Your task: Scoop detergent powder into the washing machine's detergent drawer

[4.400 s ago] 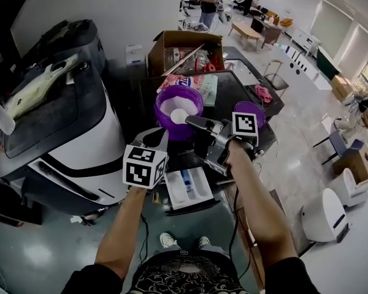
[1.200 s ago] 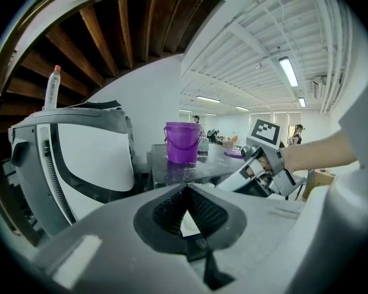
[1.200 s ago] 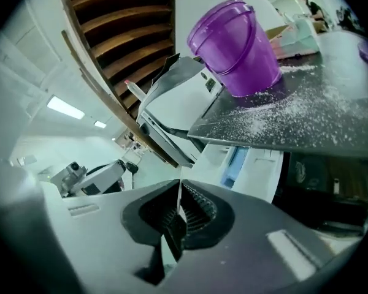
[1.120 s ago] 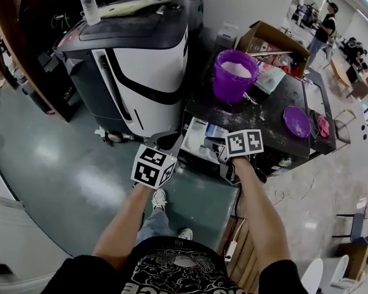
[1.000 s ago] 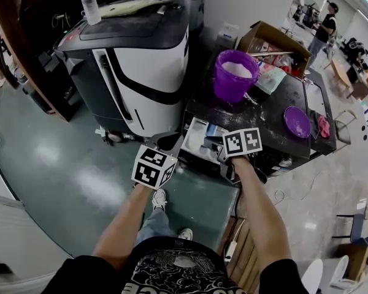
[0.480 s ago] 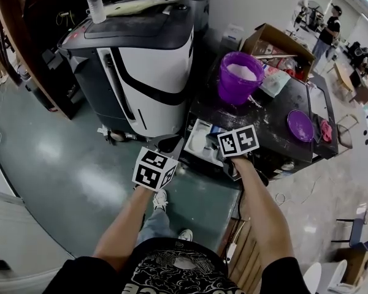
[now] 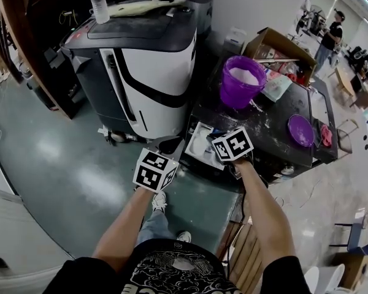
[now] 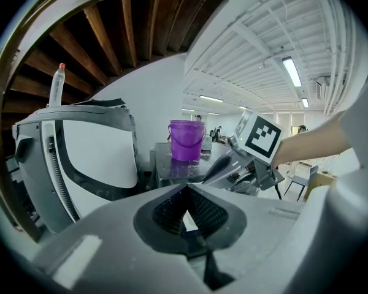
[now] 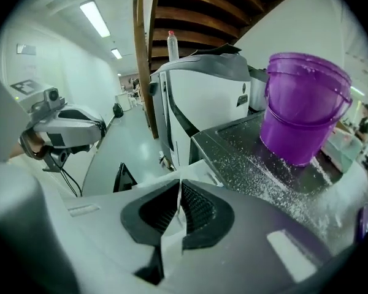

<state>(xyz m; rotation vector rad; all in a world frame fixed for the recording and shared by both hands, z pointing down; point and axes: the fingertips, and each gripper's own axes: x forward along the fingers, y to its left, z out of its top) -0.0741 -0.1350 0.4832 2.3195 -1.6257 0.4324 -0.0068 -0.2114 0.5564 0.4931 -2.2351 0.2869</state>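
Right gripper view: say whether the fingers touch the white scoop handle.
Touching. The right gripper view shows both fingers shut on the thin white scoop handle, no gap.

The right gripper (image 9: pixel 179 196) is clamped on a thin white plastic strip (image 9: pixel 169 250). A translucent purple plastic bucket (image 9: pixel 303 118) stands on the powder-strewn dark worktop (image 9: pixel 242 158).

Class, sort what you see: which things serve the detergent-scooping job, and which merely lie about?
In use: purple bucket of powder, detergent drawer, white scoop handle in the right gripper.
Lying about: water bottle, cardboard box, purple disc, pink cloth.
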